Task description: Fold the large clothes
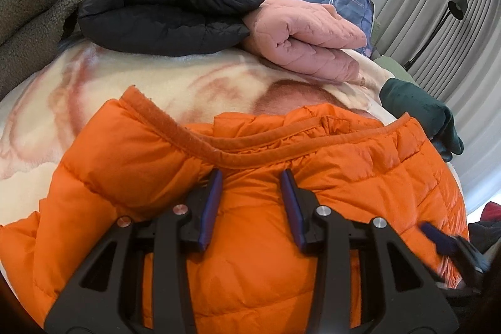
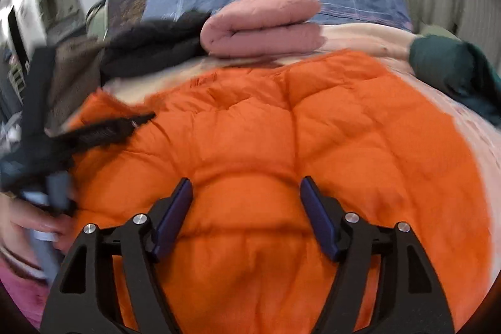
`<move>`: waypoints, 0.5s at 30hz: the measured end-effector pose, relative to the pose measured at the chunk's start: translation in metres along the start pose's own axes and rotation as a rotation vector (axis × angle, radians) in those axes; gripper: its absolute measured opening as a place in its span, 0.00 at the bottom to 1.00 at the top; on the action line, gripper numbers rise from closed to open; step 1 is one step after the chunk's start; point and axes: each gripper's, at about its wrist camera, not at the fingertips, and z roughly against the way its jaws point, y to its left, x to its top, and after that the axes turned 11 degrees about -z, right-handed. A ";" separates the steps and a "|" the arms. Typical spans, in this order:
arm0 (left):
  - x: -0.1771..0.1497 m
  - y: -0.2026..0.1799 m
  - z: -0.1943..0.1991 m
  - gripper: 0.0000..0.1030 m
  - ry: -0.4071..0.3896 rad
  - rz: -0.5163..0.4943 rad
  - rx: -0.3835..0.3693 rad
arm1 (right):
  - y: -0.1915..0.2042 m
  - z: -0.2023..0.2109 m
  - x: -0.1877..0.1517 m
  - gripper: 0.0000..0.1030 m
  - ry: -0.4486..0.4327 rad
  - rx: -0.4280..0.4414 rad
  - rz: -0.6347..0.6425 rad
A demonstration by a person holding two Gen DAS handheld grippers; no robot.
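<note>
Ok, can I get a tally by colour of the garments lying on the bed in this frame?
Orange: 1, the orange jacket
Black: 1, the black jacket
Pink: 1, the pink jacket
Dark green: 1, the green garment
Grey-brown: 1, the fleece
Total: 5

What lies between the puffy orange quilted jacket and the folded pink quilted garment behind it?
Only a bare strip of cream blanket with reddish print separates the orange jacket from the pink garment, clearest in the left wrist view.

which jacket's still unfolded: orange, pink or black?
The orange puffer jacket, spread across the blanket under both grippers. The pink jacket and black jacket lie folded in bundles behind it.
</note>
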 end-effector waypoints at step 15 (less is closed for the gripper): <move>0.001 -0.001 -0.001 0.39 0.005 -0.009 -0.001 | -0.009 0.042 -0.043 0.74 -0.014 0.038 0.059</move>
